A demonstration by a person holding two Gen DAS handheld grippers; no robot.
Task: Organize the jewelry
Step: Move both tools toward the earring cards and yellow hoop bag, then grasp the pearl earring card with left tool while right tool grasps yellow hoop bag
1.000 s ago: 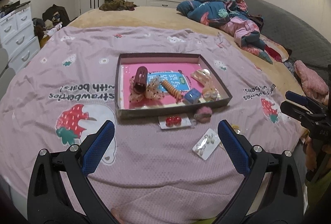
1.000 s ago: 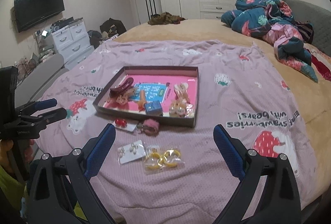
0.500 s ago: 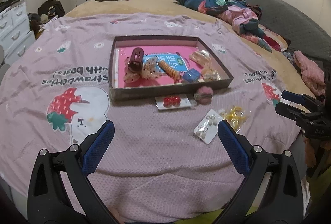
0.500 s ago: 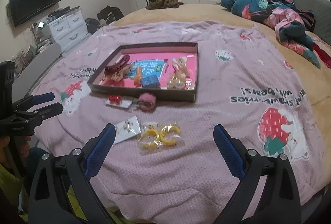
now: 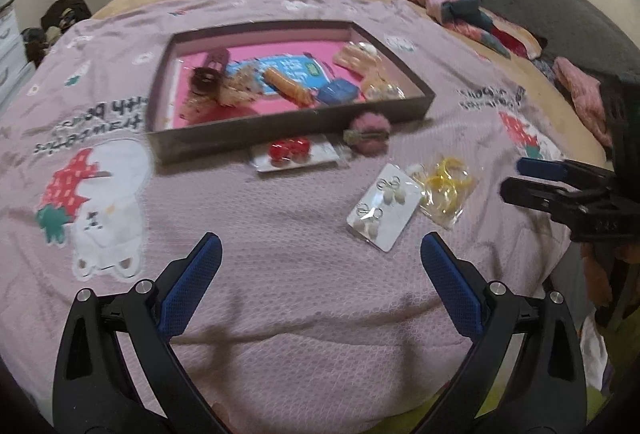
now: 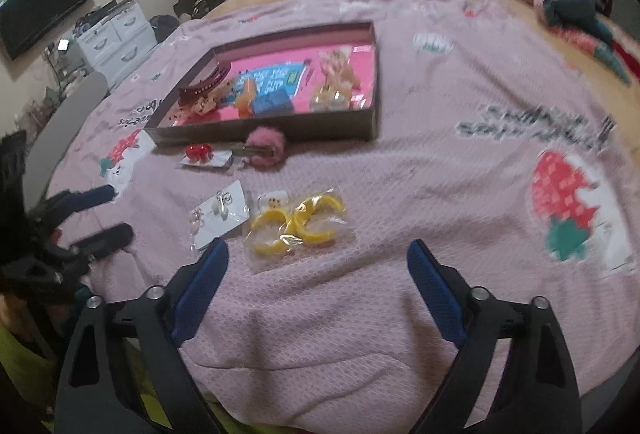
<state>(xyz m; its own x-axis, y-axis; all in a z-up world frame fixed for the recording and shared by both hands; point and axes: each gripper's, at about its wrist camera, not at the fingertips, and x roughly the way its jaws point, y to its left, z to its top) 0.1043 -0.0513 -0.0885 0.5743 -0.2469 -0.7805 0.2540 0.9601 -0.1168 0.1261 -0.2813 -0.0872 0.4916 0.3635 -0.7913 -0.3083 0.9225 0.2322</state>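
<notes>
We hold the left hand-held gripper [image 5: 318, 254] released, jaws wide over bare pink strawberry-print bedspread [image 5: 280, 314], nothing between them. Our right hand-held gripper [image 6: 318, 258] has its jaws closing, still spread with only fabric between them (no pad touches anything). Just ahead of it lies a clear packet of yellow hoop earrings [image 6: 298, 224], beside a white card of pearl earrings [image 6: 220, 211]. Farther on, a card with red earrings [image 6: 200, 153] and a fluffy pink pom-pom hair clip [image 6: 264, 145] sit against the shallow brown cardboard tray with pink lining [image 6: 304, 127], which holds more accessories.
</notes>
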